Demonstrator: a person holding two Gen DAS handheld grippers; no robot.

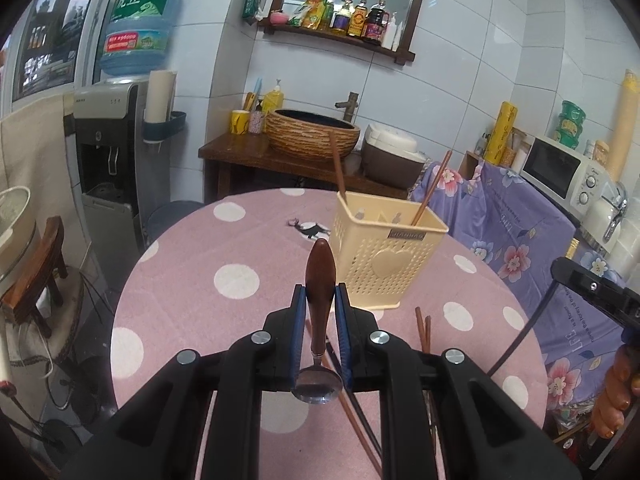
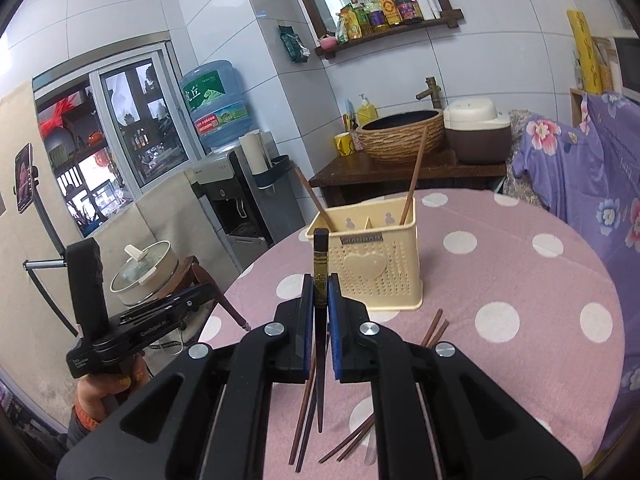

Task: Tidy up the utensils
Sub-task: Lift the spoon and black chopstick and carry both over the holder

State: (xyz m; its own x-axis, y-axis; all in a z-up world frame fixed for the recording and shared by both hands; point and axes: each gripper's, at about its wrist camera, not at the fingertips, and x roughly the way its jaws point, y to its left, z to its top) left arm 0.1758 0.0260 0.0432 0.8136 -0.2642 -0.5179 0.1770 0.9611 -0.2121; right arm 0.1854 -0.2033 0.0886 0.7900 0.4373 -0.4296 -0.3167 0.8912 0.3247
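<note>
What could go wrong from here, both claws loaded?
1. The left claw pinches the spoon on its tapered wooden handle, bowl hanging toward the camera; it might pivot or slip.
2. The right claw holds a thin black chopstick and may snag the two chopsticks already leaning in the cream utensil basket.

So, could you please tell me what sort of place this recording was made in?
Most likely a small home kitchen or dining corner: a shelf of sauce bottles on the tiled wall, a microwave, a rice cooker, and a water dispenser.
</note>
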